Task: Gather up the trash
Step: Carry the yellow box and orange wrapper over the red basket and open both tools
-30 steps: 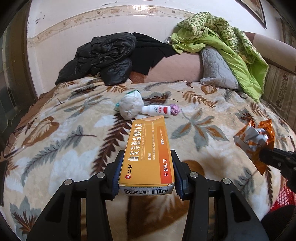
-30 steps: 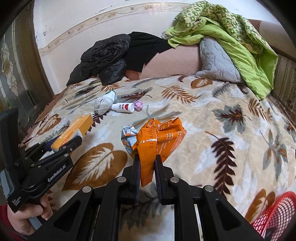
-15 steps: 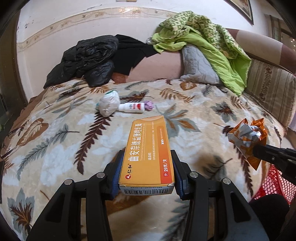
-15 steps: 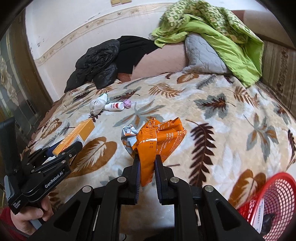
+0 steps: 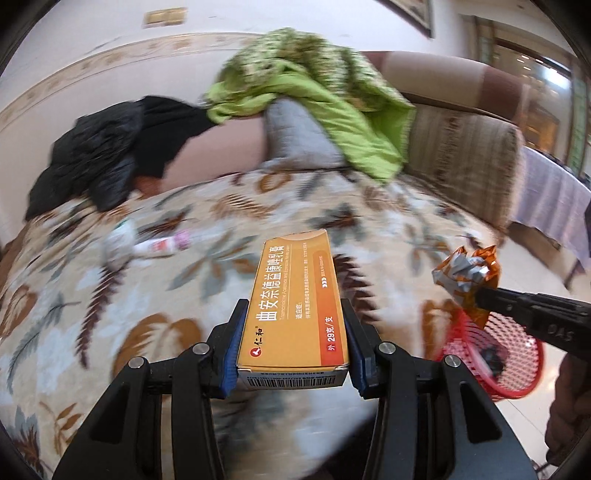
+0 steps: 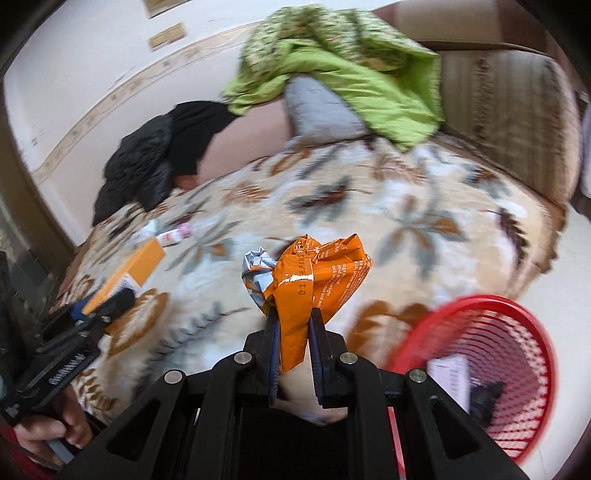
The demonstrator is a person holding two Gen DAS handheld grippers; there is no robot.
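Bed edge of leaf-print blanket (image 6: 424, 221) beneath us, our left gripper (image 5: 291, 332) pinching orange cardboard box (image 5: 295, 295), right gripper (image 6: 293, 332) clamping crumpled orange foil wrapper (image 6: 314, 273), red mesh basket (image 6: 517, 332) now nearer, floor open beyond.

Domestic room, a bedroom or living room. Evidence: a bed or sofa under a leaf-patterned blanket (image 5: 110, 295), a padded striped headboard or backrest (image 6: 509, 110), a crumpled green quilt (image 5: 325, 99), a black jacket (image 5: 96, 147), a framed picture (image 5: 413, 14) on a white wall with a decorative border.
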